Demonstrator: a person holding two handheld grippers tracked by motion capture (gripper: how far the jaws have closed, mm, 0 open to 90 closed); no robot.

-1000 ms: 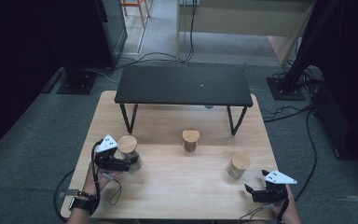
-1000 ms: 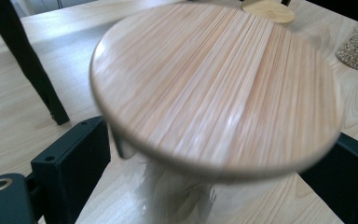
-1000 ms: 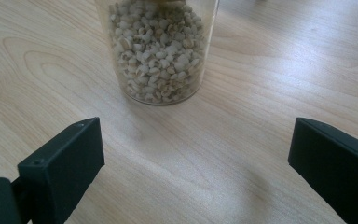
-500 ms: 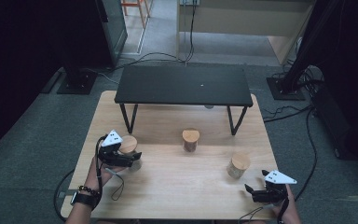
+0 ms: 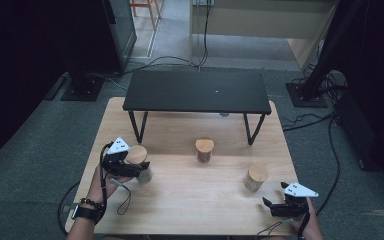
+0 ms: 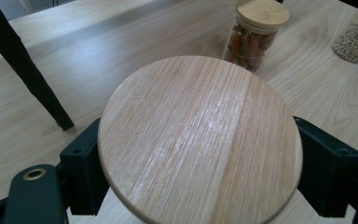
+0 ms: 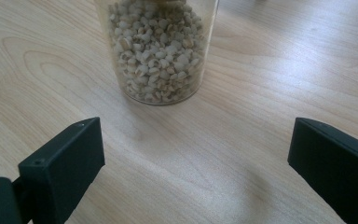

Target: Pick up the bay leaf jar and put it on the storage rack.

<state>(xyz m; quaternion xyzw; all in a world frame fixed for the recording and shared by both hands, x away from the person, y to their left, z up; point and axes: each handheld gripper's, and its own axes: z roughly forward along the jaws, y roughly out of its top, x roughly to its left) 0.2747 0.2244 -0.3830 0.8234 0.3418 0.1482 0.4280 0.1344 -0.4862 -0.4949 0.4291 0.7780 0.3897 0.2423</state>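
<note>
Left gripper point(image 5: 142, 169) is clamping the wooden-lidded jar point(image 5: 139, 156), jaws just closing on it; lifting and placing are left. Right gripper point(image 5: 267, 204) is idling wide apart.

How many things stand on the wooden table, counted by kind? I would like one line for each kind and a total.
Jars with wooden lids: 3 (left jar, middle jar, right jar)
Black low shelf: 1
Total: 4
</note>
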